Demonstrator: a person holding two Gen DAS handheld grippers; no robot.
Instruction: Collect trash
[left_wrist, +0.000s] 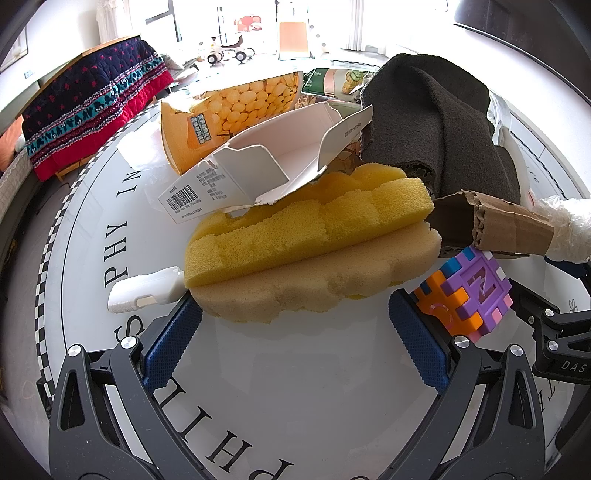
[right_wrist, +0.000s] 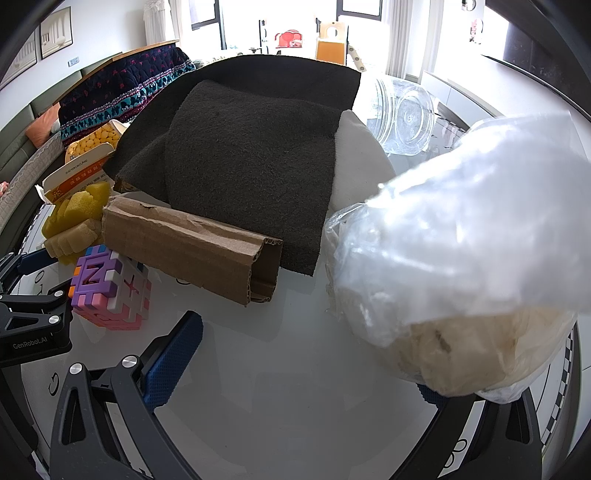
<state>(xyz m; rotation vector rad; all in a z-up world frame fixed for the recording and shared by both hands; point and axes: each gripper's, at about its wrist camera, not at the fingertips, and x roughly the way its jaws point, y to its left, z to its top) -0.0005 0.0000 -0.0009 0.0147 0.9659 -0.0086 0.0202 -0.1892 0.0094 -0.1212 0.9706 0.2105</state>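
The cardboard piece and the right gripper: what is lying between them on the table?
Nothing: in the right wrist view, bare white table runs from the open right gripper up to the cardboard piece. The plastic bag hangs off to the side.

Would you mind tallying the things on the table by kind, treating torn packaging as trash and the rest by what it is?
Torn packaging: 3 – white carton, orange snack box, cardboard piece
Plastic bags: 1 – crumpled bag
Sponges: 1 – yellow sponge
Cloths: 1 – dark cloth
Toys: 1 – puzzle cube
Jars: 1 – clear jar
Total: 8
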